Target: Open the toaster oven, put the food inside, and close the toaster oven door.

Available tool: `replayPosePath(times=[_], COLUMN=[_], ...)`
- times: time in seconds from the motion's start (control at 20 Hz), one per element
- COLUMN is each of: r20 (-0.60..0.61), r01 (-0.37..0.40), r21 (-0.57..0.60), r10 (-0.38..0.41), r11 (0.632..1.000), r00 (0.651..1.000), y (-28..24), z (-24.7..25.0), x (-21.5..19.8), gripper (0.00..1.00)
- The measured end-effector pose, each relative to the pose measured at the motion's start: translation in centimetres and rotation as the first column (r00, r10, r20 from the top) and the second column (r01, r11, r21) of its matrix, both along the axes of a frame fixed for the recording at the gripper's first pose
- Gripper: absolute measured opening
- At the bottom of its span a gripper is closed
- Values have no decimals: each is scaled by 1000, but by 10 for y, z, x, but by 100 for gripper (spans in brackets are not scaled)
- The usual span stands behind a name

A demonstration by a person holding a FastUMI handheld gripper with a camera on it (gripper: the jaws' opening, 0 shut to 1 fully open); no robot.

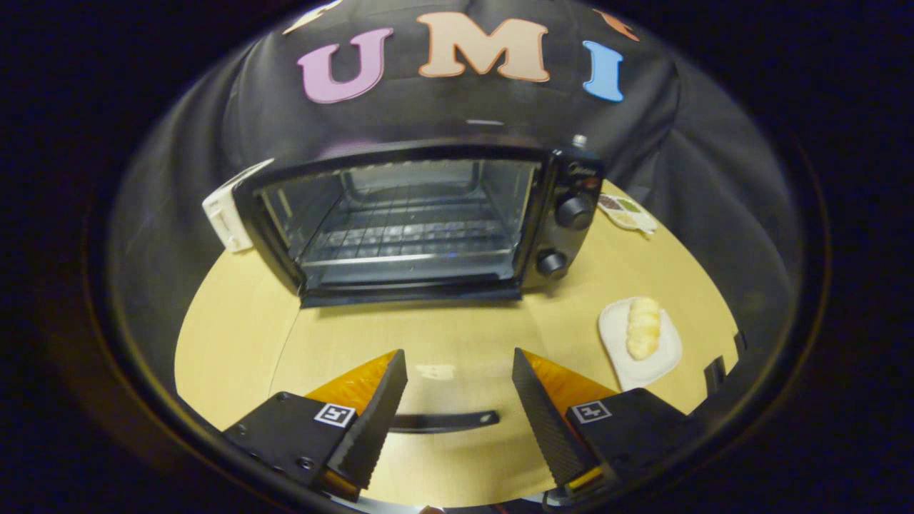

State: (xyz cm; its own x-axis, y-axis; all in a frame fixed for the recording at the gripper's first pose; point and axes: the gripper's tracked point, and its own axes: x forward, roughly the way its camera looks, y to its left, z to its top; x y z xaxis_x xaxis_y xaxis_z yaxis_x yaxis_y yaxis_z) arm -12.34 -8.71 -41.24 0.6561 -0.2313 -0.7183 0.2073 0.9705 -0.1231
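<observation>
The jaws stand wide apart and hold nothing, the gripper (459,371) hovering over the desk (235,343). The toaster oven (421,221) sits beyond them, straight ahead, its door (428,357) folded down flat toward the jaws, with the door's dark handle (443,421) lying between them. The wire rack (407,232) inside is bare. The food (643,327), a pale bread roll, lies on a white plate (621,360) just ahead of the right-hand jaw, near the oven's knobs (573,212).
</observation>
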Motion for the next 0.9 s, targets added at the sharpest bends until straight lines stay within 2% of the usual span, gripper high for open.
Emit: replayPosePath(times=[0.2, 0.4, 0.55, 0.7, 0.9], r20=[55, 51, 35, -6, -96], r01=[152, 318, 406, 457, 459], r21=[-9, -23, -36, -34, 2], r10=[-152, -316, -405, -457, -457], r11=[988, 948, 913, 889, 888], r00=[987, 947, 914, 889, 884], y=[-71, -147, -197, -229, -243], z=[21, 20, 12, -4, -37], x=[22, 17, 4, -9, -16], gripper=[94, 94, 94, 94, 94])
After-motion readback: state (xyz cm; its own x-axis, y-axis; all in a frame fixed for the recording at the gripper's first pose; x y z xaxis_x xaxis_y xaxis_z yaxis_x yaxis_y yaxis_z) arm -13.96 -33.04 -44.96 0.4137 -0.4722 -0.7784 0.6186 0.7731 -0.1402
